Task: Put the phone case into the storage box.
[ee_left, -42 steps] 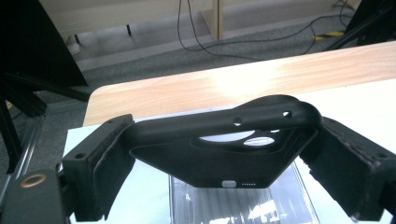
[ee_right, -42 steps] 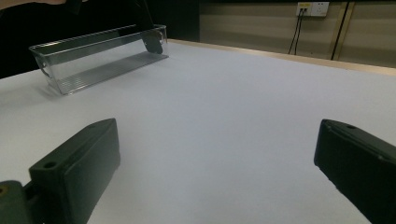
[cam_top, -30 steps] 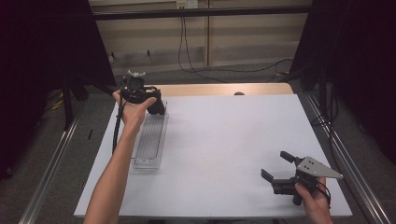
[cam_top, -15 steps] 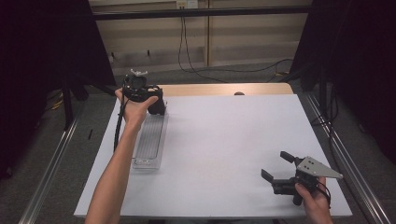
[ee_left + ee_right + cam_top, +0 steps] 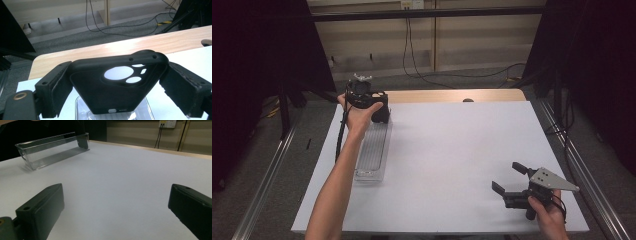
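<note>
**Left gripper holds phone case above clear tray; right gripper idle, open**

Left gripper (image 5: 379,111): at the far left corner of the white table (image 5: 452,150), held up over the far end of the clear plastic tray (image 5: 373,150). In the left gripper view the jaws are closed in on a black phone case (image 5: 117,85), one padded jaw against each long side. The case hangs between them with its camera cut-outs toward the top and its port opening at the lower edge. The cut-outs show white table surface through them. The tray's far end sits directly below the case; whether the case touches the tray cannot be told.

Right gripper (image 5: 511,181): near the front right corner of the table, held low in the person's right hand (image 5: 548,215). Jaws spread wide, nothing between them; the right gripper view shows bare white table in the gap. The grey three-cornered plate sits on top.

Tray: long, narrow, transparent, ribbed floor, lying lengthwise along the table's left side. In the right gripper view it stands well apart from the right gripper, across the table.
</note>
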A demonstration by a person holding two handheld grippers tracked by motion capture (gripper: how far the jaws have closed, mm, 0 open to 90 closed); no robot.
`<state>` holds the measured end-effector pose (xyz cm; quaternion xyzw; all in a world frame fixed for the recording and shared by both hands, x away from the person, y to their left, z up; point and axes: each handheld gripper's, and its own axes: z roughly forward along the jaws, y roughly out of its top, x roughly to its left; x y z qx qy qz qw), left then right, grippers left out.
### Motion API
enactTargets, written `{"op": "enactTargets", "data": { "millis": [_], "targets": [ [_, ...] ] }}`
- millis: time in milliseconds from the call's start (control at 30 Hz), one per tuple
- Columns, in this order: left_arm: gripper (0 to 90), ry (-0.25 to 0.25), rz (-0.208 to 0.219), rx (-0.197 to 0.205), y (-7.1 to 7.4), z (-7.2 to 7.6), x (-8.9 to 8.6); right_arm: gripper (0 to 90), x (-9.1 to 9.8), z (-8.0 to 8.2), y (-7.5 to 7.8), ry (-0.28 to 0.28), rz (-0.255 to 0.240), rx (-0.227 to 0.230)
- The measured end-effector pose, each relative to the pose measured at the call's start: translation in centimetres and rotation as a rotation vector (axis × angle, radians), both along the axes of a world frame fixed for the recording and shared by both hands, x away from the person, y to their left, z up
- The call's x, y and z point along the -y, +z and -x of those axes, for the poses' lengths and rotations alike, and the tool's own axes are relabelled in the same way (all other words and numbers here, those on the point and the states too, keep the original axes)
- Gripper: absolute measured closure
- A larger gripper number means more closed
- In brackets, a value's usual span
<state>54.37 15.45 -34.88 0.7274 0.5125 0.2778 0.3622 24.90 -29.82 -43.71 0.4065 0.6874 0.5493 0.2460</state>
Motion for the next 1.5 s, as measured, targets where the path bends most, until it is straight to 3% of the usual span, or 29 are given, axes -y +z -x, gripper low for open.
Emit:
{"op": "enactTargets", "data": {
  "millis": [133, 233, 333, 433, 533, 633, 1367, 1500],
  "targets": [
    [12.6, 0.006, 0.016, -0.001, -0.1, -0.1, -0.1, 0.0, 0.0, 0.0, 0.0, -0.001, 0.000, 0.000],
    [12.0, 0.027, 0.056, -0.022, 0.0, 0.0, 0.0, 0.0, 0.1, 0.0, 0.0, -0.002, 0.000, -0.001],
    [12.1, 0.019, 0.051, -0.007, 0.1, 0.0, 0.1, 0.0, 0.0, -0.1, -0.1, -0.001, 0.000, -0.004],
    [11.8, 0.022, 0.083, 0.002, 0.1, -0.2, -0.2, 0.0, 0.0, 0.0, -0.1, 0.001, -0.001, -0.003],
    [11.6, 0.011, 0.069, 0.031, 0.1, -0.3, -0.4, 0.0, 0.0, 0.0, -0.1, 0.002, 0.003, 0.000],
    [11.1, -0.006, 0.089, 0.032, 0.0, -0.4, -0.4, 0.0, 0.1, 0.0, -0.1, -0.001, 0.001, -0.002],
    [4.7, -0.031, 0.081, 0.091, 0.1, -0.6, -1.2, 0.0, 0.1, 0.0, -0.1, -0.004, 0.003, 0.001],
    [4.7, -0.023, 0.107, 0.094, 0.3, -0.5, -1.6, 0.0, 0.1, 0.0, 0.0, -0.005, 0.001, 0.000]
  ]
}}
